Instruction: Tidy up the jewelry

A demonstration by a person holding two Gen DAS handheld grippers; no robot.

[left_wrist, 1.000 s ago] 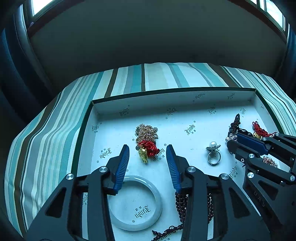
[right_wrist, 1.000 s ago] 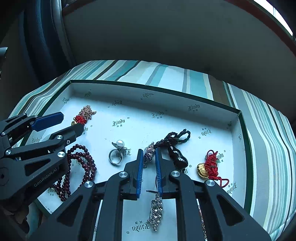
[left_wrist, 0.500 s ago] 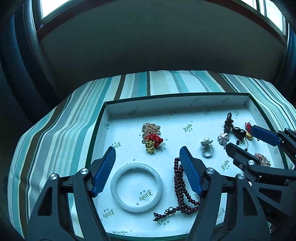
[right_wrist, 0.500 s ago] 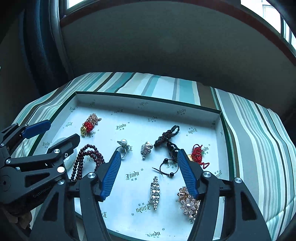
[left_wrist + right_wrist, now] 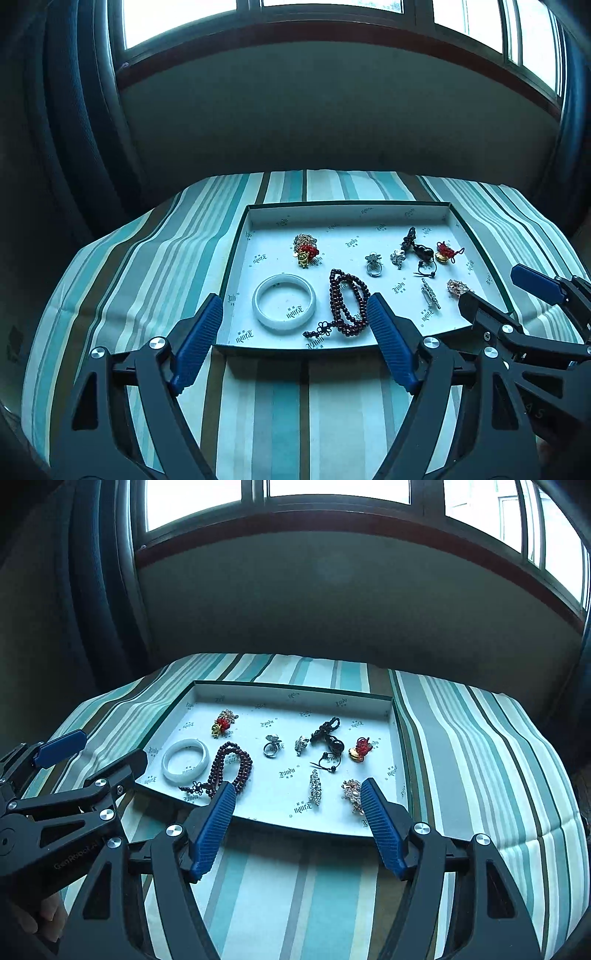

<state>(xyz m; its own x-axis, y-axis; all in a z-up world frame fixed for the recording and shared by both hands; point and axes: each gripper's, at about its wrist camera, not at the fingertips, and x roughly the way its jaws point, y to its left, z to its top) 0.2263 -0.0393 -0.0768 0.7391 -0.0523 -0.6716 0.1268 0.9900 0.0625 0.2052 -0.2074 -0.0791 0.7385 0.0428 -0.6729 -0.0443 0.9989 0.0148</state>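
A shallow white tray (image 5: 347,219) (image 5: 291,694) lies on a striped cloth and holds the jewelry. In it are a white bangle (image 5: 283,307) (image 5: 183,761), dark red beads (image 5: 347,302) (image 5: 231,768), a pearl ring (image 5: 373,264) (image 5: 272,746), a red and gold charm (image 5: 306,251) (image 5: 222,723), a dark knotted pendant (image 5: 419,247) (image 5: 328,734), a crystal bar brooch (image 5: 430,293) (image 5: 315,792) and a gold brooch (image 5: 457,287) (image 5: 352,792). My left gripper (image 5: 293,338) is open and empty, in front of the tray's near edge. My right gripper (image 5: 297,821) is open and empty, also at the near edge.
The striped cloth (image 5: 147,266) (image 5: 480,757) covers a raised surface that drops off at its edges. A dark wall and a window sill (image 5: 332,33) stand behind it. A second red and gold charm (image 5: 445,253) (image 5: 360,749) lies near the tray's right side.
Both grippers have pulled back and up from inside the tray to in front of its near edge. Both have opened wider; the right one was nearly shut a second ago.
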